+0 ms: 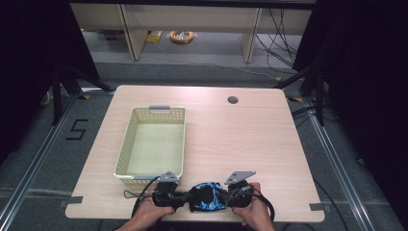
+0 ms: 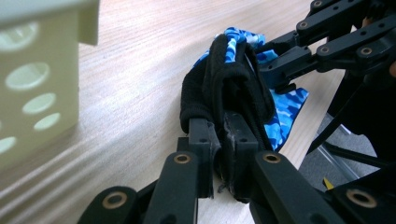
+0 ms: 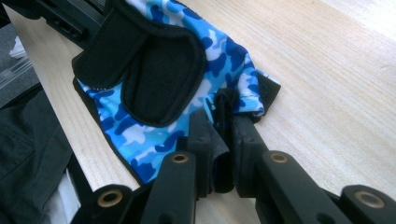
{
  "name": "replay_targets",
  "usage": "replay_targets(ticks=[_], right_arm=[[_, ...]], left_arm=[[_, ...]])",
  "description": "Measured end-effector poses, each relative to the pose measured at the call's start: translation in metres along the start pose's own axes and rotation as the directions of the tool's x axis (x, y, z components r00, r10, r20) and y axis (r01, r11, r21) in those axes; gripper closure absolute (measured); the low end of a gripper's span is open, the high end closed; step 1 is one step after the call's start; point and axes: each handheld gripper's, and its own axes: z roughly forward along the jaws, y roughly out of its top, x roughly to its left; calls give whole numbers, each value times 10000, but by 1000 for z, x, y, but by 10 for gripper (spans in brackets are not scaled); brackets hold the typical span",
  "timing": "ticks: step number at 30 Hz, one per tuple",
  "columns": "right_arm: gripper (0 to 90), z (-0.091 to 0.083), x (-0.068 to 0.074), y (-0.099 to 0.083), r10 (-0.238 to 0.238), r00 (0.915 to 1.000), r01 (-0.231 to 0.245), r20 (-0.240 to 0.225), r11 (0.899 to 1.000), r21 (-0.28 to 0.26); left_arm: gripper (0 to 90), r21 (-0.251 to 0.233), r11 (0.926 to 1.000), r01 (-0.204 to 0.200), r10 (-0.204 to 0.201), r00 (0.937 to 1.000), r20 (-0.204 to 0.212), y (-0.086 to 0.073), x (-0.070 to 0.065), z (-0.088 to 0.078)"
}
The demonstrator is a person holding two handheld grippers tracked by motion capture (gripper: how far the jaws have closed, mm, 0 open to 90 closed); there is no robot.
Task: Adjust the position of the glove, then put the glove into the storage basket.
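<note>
I've got the glove (image 1: 208, 196) pinched between left gripper (image 2: 223, 135) and right gripper (image 3: 223, 122), stretched sideways; basket (image 1: 126, 144) sits just ahead-left.

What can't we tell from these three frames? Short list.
- High view: the fabric item, blue camouflage with black patches, is too small to identify; the left gripper and right gripper cover its ends.
- Left gripper view: the clamped edge is hidden between the shut jaws; the basket is blurred and cut off by the left edge.
- Right gripper view: the top edge cuts off the item's far end.
- High view: the yellow object on the floor is too small to identify.
</note>
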Motion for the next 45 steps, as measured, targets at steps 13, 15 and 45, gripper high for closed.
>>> replay_targets(ticks=[13, 15, 45], right_arm=[[810, -5, 1, 0, -151, 9998, 157, 139, 9990, -419], [810, -8, 2, 1, -157, 9999, 158, 38, 9987, -486], [809, -40, 23, 27, -168, 9997, 147, -149, 9912, -1313]], left_arm=[[836, -382, 9987, -351, 359, 9991, 209, 2, -6, -6], [836, -318, 9985, -447, 455, 9987, 228, 3, -5, -7], [831, -1090, 9898, -919, 933, 9956, 76, 22, -13, -49]])
